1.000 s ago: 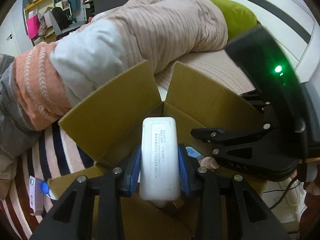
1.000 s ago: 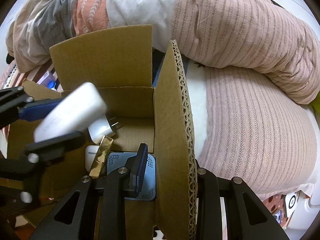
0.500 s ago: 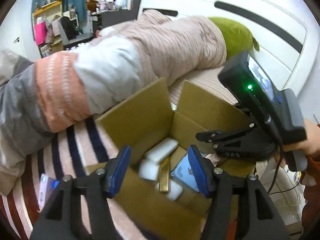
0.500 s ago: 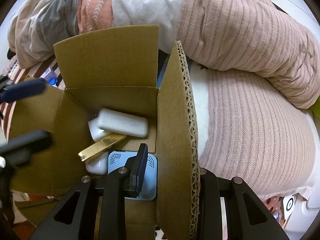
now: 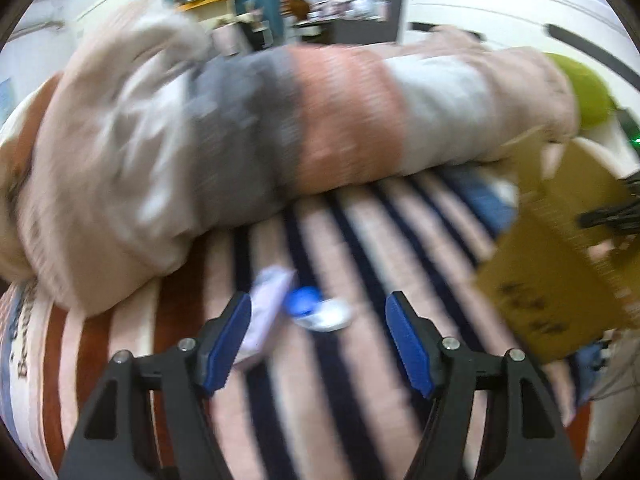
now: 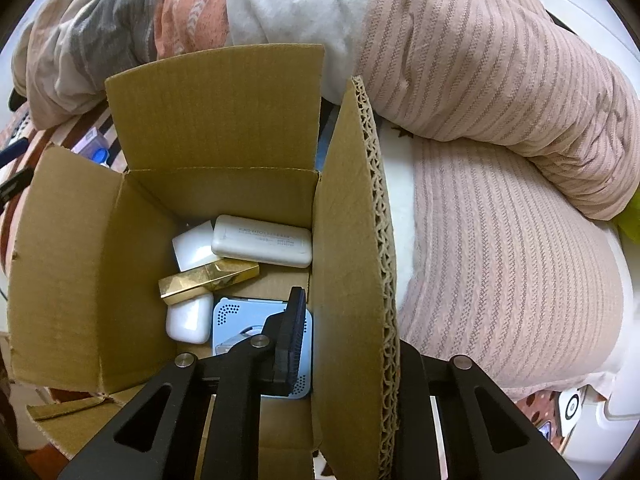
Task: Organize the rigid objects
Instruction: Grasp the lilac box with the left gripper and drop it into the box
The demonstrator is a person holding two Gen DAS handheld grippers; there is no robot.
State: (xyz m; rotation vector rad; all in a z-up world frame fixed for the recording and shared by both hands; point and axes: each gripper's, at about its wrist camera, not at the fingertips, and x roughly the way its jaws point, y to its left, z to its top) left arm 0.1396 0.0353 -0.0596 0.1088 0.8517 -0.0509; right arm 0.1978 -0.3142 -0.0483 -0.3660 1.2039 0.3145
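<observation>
Striped bedding lies under the spread left gripper (image 5: 318, 334); right gripper (image 6: 344, 344) pinches the box flap (image 6: 352, 240)

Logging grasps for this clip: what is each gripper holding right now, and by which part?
The left gripper is open and holds nothing. The right gripper is clamped on the cardboard box, gripping its upright right-hand flap.

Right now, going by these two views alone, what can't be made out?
- Left wrist view: motion blur hides what the small pale carton and blue-capped item on the striped bedding are.
- Right wrist view: the right gripper's outer finger is behind the cardboard box flap.
- Right wrist view: the light blue device is partly covered by the inner finger.
- The white power bank's label print is too small.
</observation>
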